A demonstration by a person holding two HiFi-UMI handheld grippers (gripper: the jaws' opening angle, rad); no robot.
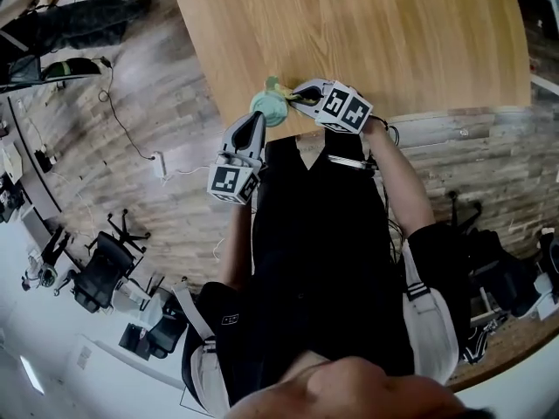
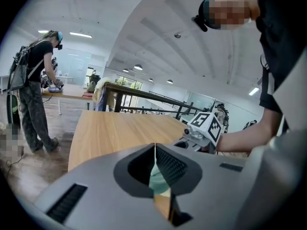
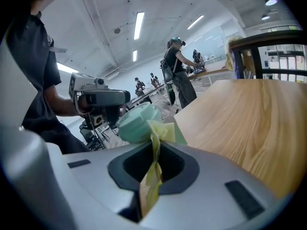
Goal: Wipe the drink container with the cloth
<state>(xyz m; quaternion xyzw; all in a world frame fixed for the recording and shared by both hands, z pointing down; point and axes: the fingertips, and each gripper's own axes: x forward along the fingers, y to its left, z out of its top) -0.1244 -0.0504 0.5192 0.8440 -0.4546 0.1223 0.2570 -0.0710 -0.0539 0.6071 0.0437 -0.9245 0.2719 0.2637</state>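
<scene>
In the head view a mint-green drink container [image 1: 271,110] hangs at the table's near edge, just off the wood. My left gripper [image 1: 258,116] comes up from below and is shut on it; the left gripper view shows mint green [image 2: 157,178] pinched between the nearly closed jaws [image 2: 155,162]. From the right, my right gripper [image 1: 295,94] is shut on a yellow-green cloth [image 1: 274,85]. The cloth [image 3: 154,169] runs up through those jaws [image 3: 154,150] and its loose end lies against the container's round top [image 3: 136,123]. The container's lower part is hidden.
The wooden table [image 1: 367,33] stretches away from the person, whose body stands right against its near edge. Cables and an office chair [image 1: 100,269] are on the plank floor to the left. Other people stand by tables further off [image 2: 36,80] [image 3: 177,71].
</scene>
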